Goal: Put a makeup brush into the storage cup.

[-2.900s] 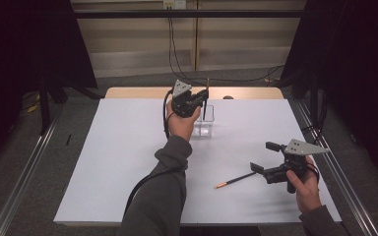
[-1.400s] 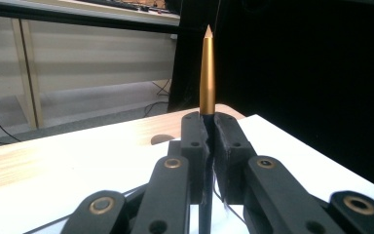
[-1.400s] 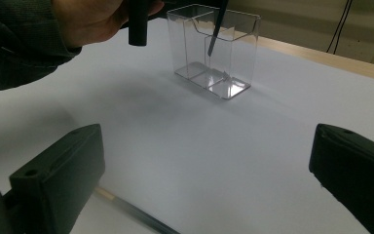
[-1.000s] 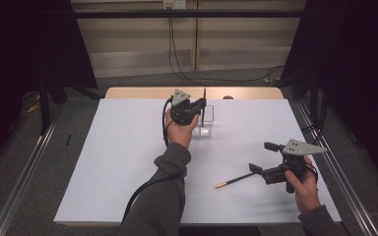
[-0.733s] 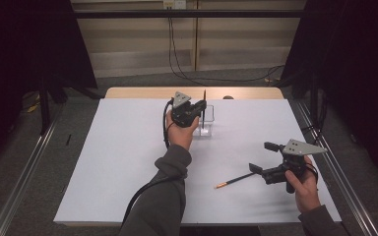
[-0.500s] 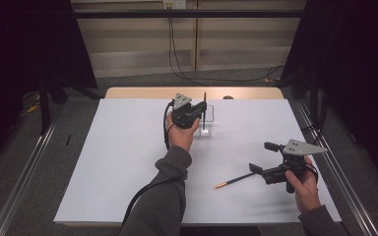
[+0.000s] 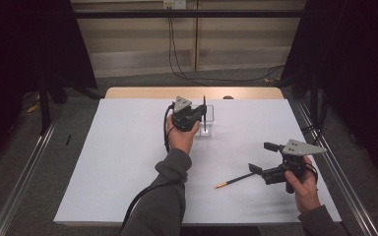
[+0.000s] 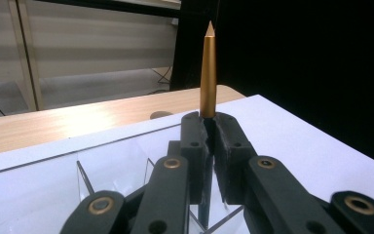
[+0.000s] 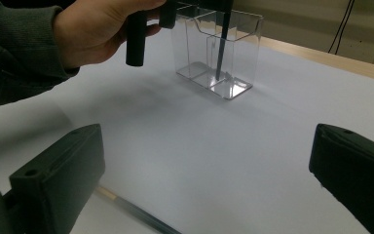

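My left gripper (image 7: 200,117) is shut on a dark pencil (image 7: 204,110) and holds it upright, pointed tip up. In the left gripper view the pencil (image 8: 208,73) rises from between the closed jaws of the gripper (image 8: 211,127). Its lower end stands inside a clear plastic holder (image 7: 209,130), in one compartment of the holder (image 9: 238,46) as seen from the right gripper. My right gripper (image 7: 262,158) is open low over the table at the right. A second pencil (image 7: 235,180) lies flat just left of it, and this pencil (image 9: 136,212) passes below the gripper's (image 9: 209,163) left jaw.
The white table sheet (image 7: 128,162) covers most of the wooden table (image 7: 142,92). A person's left hand (image 9: 92,29) and grey sleeve reach across the middle. Metal rails run along both sides, with dark curtains beyond.
The left gripper with its pencil has sunk slightly toward the holder. The right gripper and the lying pencil have stayed put.
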`<state>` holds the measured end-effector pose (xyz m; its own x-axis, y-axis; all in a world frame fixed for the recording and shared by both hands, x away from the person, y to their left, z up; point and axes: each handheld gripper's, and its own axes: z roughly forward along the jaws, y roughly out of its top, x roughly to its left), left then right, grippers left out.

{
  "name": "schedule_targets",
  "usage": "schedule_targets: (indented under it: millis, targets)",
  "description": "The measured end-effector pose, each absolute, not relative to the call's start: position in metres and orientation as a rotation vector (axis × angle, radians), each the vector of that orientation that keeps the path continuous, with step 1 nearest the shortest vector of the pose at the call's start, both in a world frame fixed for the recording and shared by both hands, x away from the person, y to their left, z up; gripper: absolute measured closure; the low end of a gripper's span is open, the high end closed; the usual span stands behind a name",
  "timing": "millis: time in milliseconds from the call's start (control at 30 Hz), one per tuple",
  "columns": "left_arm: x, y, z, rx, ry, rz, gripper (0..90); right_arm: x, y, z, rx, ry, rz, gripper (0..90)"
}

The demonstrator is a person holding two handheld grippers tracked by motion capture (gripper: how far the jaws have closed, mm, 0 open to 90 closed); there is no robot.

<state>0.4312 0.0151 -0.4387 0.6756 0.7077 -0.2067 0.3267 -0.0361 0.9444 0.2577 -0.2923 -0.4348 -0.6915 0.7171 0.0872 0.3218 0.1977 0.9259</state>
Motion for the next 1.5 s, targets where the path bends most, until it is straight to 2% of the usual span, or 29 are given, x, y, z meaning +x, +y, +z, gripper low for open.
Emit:
schedule_targets:
  millis: [333,533,700,1500]
  targets:
    - [0.43,0.016,-0.439,1.654,0.84,0.373,81.8,0.257,-0.291,-0.435,0.976,2.118,1.497,0.0]
    - [0.43,0.014,-0.438,1.617,0.834,0.397,63.0,0.258,-0.291,-0.435,0.973,2.118,1.497,0.0]
    - [0.43,0.015,-0.435,1.613,0.837,0.413,53.8,0.258,-0.291,-0.435,0.965,2.121,1.498,0.0]
    - [0.427,0.019,-0.427,1.628,0.788,0.38,27.3,0.258,-0.289,-0.436,0.963,2.13,1.491,0.0]
